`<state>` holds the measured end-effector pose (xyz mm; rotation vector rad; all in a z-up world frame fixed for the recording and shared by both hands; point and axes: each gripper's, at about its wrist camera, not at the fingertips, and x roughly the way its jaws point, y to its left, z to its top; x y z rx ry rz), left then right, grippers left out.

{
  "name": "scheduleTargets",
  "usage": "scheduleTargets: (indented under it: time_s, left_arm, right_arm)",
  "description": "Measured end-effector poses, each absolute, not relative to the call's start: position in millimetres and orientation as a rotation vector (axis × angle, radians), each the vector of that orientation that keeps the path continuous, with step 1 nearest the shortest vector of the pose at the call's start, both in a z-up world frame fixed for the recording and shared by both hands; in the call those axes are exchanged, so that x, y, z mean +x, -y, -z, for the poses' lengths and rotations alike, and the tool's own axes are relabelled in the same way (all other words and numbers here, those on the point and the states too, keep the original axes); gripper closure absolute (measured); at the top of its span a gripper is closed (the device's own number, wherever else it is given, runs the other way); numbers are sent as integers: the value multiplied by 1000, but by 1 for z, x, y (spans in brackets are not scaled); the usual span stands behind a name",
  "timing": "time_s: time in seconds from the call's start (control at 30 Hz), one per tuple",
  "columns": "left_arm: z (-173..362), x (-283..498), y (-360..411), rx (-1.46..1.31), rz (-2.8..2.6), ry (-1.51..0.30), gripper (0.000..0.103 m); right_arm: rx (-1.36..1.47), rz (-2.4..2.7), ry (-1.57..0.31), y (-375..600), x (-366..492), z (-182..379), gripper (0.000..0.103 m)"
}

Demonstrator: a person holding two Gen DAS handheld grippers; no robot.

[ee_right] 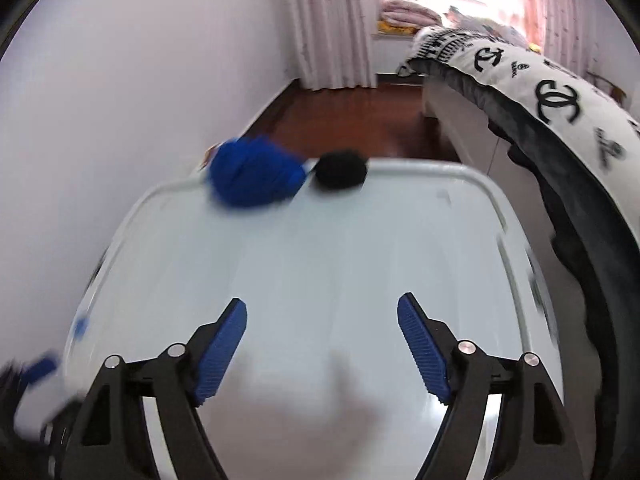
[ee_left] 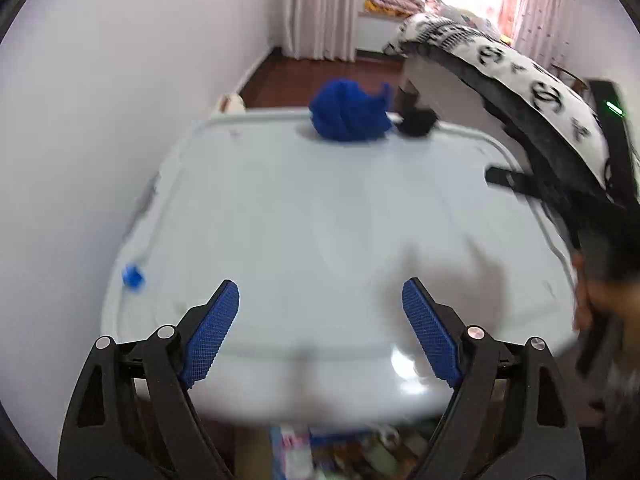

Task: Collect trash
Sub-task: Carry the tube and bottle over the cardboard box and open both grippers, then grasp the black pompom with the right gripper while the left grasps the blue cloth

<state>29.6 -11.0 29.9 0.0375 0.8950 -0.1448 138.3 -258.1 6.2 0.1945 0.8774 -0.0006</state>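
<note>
Both tongs hanging open over a white table, nothing between their pads.

The left tongs and the right tongs are standing wide apart, gripping nothing. Far ahead of both, at the far edge of the table, a crumpled blue wad is lying, with a black lump just to its right. A small blue scrap is sitting left of the left tongs, near the table's rim. A bed with a patterned cover is crowding the right side; a wall is running along the left.
</note>
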Motion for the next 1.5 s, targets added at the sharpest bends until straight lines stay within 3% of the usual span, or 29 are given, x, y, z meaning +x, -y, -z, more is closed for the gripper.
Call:
scheduleTargets:
  time_s: [0.13, 0.33, 0.37, 0.4, 0.43, 0.5, 0.6, 0.83, 1.03, 1.07, 1.1, 1.27, 1.3, 1.5]
  left_arm:
    - [-21, 57, -3, -44, 83, -952, 21]
    - [-6, 72, -16, -112, 88, -1010, 21]
    - [-4, 76, -15, -98, 84, -1009, 21]
    - [-4, 79, -13, -88, 86, -1003, 21]
    - [-3, 82, -11, -78, 93, -992, 21]
    - [-3, 93, -3, -35, 114, -943, 21]
    - [-6, 123, 17, 21, 140, -854, 21]
    - [2, 223, 93, 151, 255, -782, 21]
    - [6, 280, 115, 168, 195, -746, 21]
    - [14, 292, 119, 179, 203, -783, 24]
    - [25, 302, 121, 175, 216, -834, 44]
    - [30, 292, 117, 163, 212, -834, 65]
    - [24, 283, 113, 139, 229, -829, 73]
    - [-40, 184, 80, 57, 318, -787, 98]
  right_arm:
    - [295, 88, -896, 276, 237, 21, 24]
    - [329, 117, -937, 274, 312, 58, 21]
    - [324, 98, -968, 273, 316, 67, 31]
    - [301, 79, -975, 270, 317, 73, 60]
    - [262, 68, -960, 265, 313, 72, 78]
    - [260, 40, -940, 268, 296, 64, 85]
    - [369, -25, -900, 290, 249, 38, 85]
    - [276, -125, -816, 319, 68, -32, 84]
    - [378, -150, -801, 326, 11, -22, 84]
    - [379, -174, -817, 323, 15, -21, 84]
    - [373, -191, -819, 319, 16, -20, 84]
    - [290, -249, -849, 289, 16, -19, 84]
    - [280, -249, -860, 287, 18, -17, 84]
    - [259, -161, -859, 284, 9, -17, 84]
